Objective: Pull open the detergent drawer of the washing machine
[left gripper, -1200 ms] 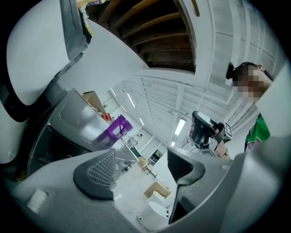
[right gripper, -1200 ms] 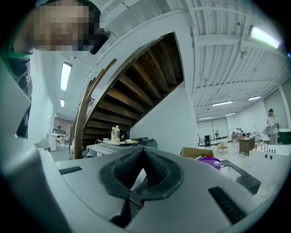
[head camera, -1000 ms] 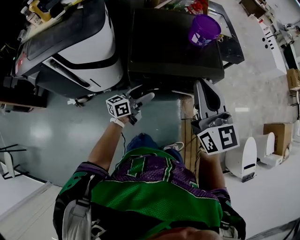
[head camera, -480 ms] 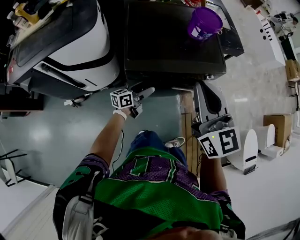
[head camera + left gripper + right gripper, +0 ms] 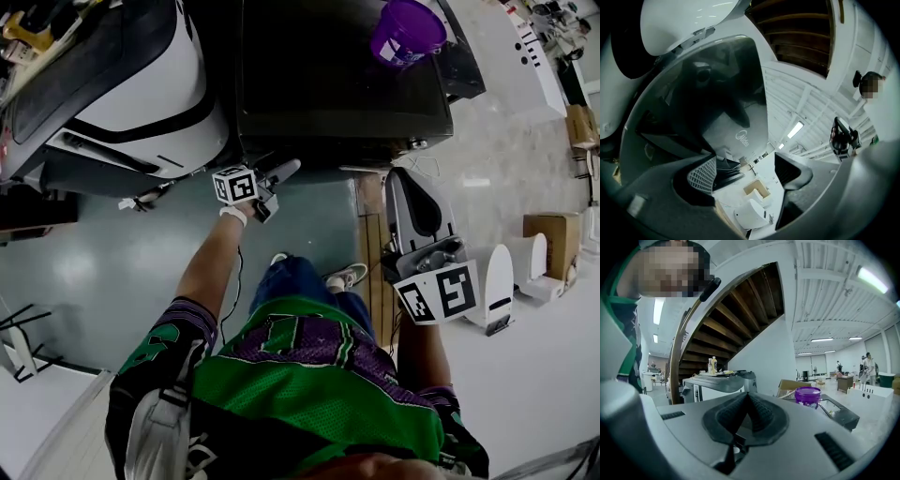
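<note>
The washing machine shows its dark top in the head view, and I cannot make out the detergent drawer there. My left gripper is held against the machine's front edge, near its left corner. In the left gripper view its jaws stand open with nothing between them, facing a glossy dark panel that carries a logo. My right gripper hangs at the machine's right front corner, apart from it. In the right gripper view its pads meet and hold nothing.
A white and black machine stands left of the washing machine. A purple tub sits on the dark top's far right. A cardboard box and a white device are on the floor at right. A wooden staircase rises behind.
My left gripper has moved up the picture, closer to the machine's front edge. The right gripper has shifted a little, still shut. The machines have slid towards the top of the view.
</note>
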`<state>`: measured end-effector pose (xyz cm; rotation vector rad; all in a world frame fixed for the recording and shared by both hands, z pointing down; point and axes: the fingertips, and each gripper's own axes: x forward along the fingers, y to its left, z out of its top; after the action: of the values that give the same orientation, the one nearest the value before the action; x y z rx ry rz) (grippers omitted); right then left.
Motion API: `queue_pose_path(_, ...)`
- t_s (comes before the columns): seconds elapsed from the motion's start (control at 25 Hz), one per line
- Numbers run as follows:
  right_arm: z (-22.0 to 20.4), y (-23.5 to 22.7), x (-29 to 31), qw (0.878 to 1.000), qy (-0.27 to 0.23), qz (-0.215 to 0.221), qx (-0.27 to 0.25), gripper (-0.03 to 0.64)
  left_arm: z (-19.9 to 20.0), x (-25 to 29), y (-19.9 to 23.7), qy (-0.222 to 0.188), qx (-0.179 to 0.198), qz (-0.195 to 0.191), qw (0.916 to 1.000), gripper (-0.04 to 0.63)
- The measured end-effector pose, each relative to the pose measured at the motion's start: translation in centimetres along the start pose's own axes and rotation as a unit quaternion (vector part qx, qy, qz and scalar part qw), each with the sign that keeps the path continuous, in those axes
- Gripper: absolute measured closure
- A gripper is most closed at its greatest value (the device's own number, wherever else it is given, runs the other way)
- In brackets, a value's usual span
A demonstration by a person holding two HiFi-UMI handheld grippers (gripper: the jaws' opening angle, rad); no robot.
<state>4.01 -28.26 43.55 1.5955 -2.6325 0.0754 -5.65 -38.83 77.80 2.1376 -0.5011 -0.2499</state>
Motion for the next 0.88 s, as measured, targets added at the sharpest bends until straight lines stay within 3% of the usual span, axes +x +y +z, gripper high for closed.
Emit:
queue_pose_path(0.52,-1.8,-0.7,-1.2,1.0,0.018,-0.016,0.007,0.615,1.5,0.9,0.5,-0.047,-0.053,-0.032,0.997,0.224)
queue_pose_path(0.68,-2.0,-0.9,-1.5,1.0,0.021,-0.017,0.009,0.615,1.2,0.7,-0.1,-0.045,-0.065,-0.029,0.9965,0.224)
queue_pose_path(0.88,-1.9,-1.3,-1.7,0.999,0.023,-0.018,0.013,0.615,1.4,0.8,-0.7,-0.064,-0.104,-0.015,0.9924,0.167)
